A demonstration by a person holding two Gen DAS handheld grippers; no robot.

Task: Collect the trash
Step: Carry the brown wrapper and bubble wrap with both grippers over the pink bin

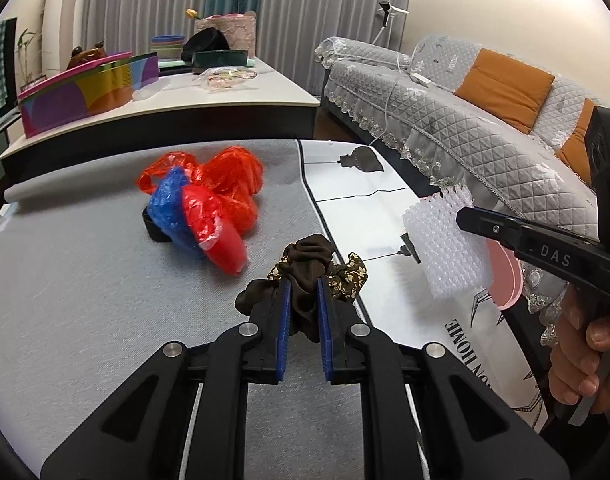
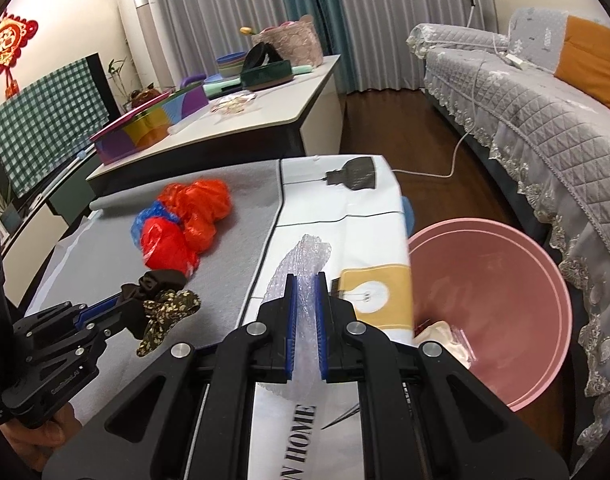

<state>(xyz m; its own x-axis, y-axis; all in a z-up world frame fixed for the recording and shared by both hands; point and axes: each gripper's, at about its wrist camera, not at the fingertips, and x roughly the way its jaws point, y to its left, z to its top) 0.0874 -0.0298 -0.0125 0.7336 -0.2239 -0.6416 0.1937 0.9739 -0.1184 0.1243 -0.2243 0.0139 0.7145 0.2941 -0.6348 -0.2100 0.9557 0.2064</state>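
Your left tongs [image 1: 304, 280] clamped a brown floral scrunchie [image 1: 317, 268] above the desk [image 1: 85, 280]; your right tongs [image 2: 306, 280], stamped "DAS", clamped bubble wrap [image 2: 305, 260] beside the pink bin [image 2: 505, 280]. The tablecloth [image 2: 369, 208] read "HOME".

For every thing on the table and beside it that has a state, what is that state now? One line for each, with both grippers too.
Left gripper: shut on the scrunchie.
Scrunchie: held above the table, hanging crumpled.
Right gripper: shut on the bubble wrap.
Bubble wrap: held, lifted off the table.
Plastic bags: crumpled in a heap on the grey mat, not held.
Pink bin: open, beside the table, some trash already at its bottom.
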